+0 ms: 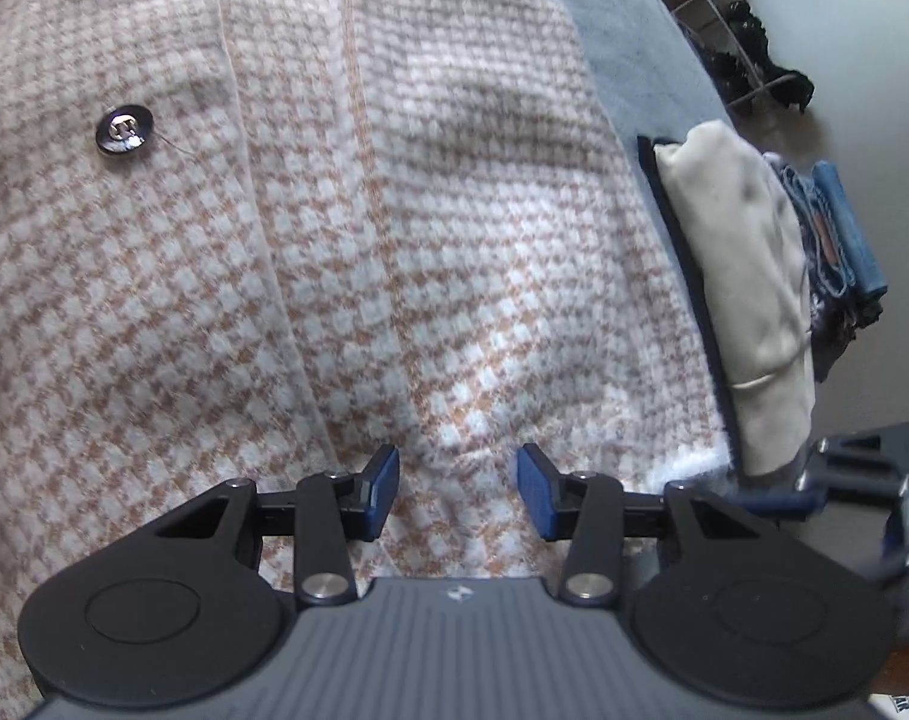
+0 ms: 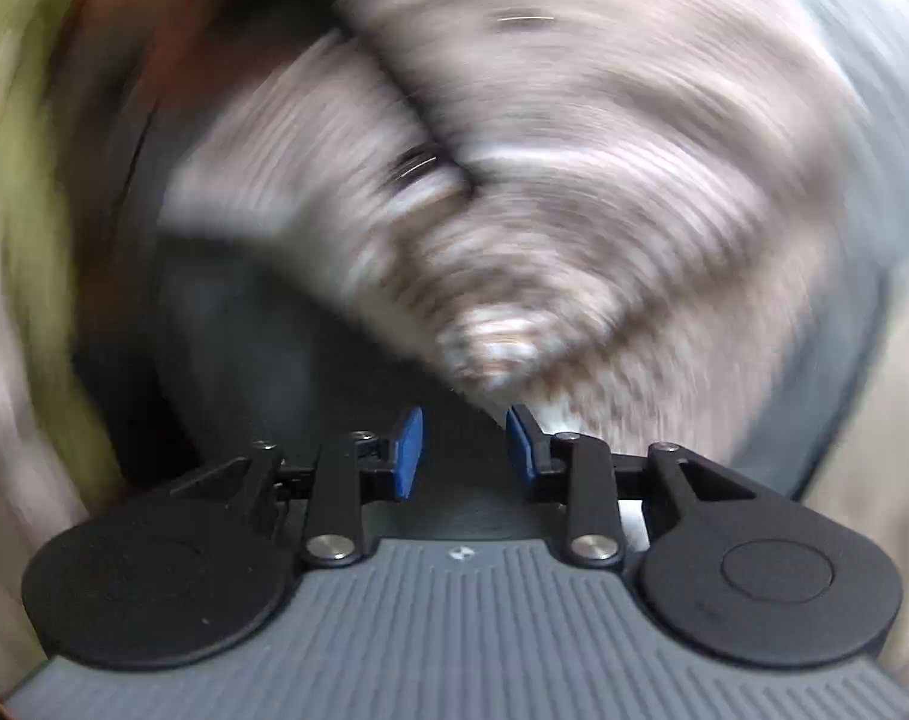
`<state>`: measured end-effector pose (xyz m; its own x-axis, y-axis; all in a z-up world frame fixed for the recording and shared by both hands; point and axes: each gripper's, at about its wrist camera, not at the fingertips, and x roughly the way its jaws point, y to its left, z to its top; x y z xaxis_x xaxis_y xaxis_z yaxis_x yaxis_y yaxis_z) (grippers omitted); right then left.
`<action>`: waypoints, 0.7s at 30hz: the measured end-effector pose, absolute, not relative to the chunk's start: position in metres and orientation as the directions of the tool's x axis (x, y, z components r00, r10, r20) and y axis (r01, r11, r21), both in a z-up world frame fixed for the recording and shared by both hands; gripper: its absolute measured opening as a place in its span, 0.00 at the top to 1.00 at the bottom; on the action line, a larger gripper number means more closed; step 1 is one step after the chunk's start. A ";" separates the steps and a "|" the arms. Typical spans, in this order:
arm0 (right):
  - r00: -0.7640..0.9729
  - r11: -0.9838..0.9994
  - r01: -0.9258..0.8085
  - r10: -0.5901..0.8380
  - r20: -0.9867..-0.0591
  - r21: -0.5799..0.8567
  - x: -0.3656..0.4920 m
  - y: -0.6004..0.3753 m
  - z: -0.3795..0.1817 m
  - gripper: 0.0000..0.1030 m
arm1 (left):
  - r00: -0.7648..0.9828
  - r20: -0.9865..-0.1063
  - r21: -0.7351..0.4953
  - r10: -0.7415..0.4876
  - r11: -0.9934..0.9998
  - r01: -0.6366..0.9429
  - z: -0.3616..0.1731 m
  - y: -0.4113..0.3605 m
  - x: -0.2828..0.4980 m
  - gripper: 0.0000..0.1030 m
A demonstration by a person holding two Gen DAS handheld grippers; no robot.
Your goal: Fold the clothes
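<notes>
One checked cardigan with one dark button covers the grey table. The left gripper and the right gripper both gape, gripping nothing. One cream folded garment sits at the table's right edge beside one pair of jeans.

Checked coat spread out beneath me

The tan-and-white houndstooth coat lies flat over a grey surface, lengthwise seams running away from me, one dark shiny button on its left panel. Just beside its right edge rest a folded cream garment and folded blue jeans.
</notes>
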<state>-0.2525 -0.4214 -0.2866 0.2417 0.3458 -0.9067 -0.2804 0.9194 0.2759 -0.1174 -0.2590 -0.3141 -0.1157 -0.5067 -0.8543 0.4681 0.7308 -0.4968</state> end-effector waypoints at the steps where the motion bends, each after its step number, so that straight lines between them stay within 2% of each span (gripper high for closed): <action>1: 0.275 0.924 -0.117 0.382 -0.882 0.364 -0.249 -0.440 -0.286 0.69 | -0.120 -0.857 -0.493 -0.502 0.727 0.478 -0.315 -0.261 -0.118 0.57; 3: 0.371 0.817 0.159 0.470 -0.801 0.554 -0.246 -0.474 -0.299 0.63 | -0.121 -0.865 -0.476 -0.487 0.718 0.509 -0.316 -0.267 -0.119 0.57; 5: 0.443 0.694 0.296 0.509 -0.738 0.656 -0.244 -0.492 -0.321 0.60 | -0.113 -0.870 -0.459 -0.479 0.708 0.536 -0.313 -0.269 -0.121 0.59; 9: 0.434 0.626 0.416 0.501 -0.749 0.660 -0.236 -0.497 -0.363 0.60 | -0.112 -0.876 -0.449 -0.468 0.709 0.544 -0.313 -0.270 -0.122 0.64; 12: 0.425 0.563 0.463 0.537 -0.729 0.685 -0.238 -0.499 -0.378 0.62 | -0.101 -0.889 -0.424 -0.446 0.720 0.549 -0.313 -0.273 -0.123 0.65; 13: 0.430 0.542 0.469 0.550 -0.716 0.698 -0.240 -0.499 -0.379 0.62 | -0.093 -0.893 -0.413 -0.439 0.724 0.553 -0.313 -0.274 -0.123 0.67; 15: 0.434 0.560 0.447 0.547 -0.716 0.698 -0.240 -0.493 -0.374 0.77 | -0.074 -0.899 -0.394 -0.431 0.727 0.563 -0.308 -0.275 -0.125 0.75; 17: 0.438 0.576 0.434 0.537 -0.721 0.693 -0.240 -0.490 -0.366 0.86 | -0.053 -0.903 -0.377 -0.427 0.726 0.576 -0.300 -0.276 -0.126 0.80; 21: 0.462 0.649 0.361 0.499 -0.733 0.669 -0.233 -0.496 -0.330 0.88 | -0.047 -0.872 -0.434 -0.488 0.724 0.536 -0.274 -0.275 -0.120 0.81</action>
<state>-0.2329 -0.4960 -0.3300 0.4615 0.4995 -0.7332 0.3607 0.6494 0.6695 -0.1202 -0.2753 -0.2743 -0.0472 -0.4880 -0.8716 0.5355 0.7242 -0.4345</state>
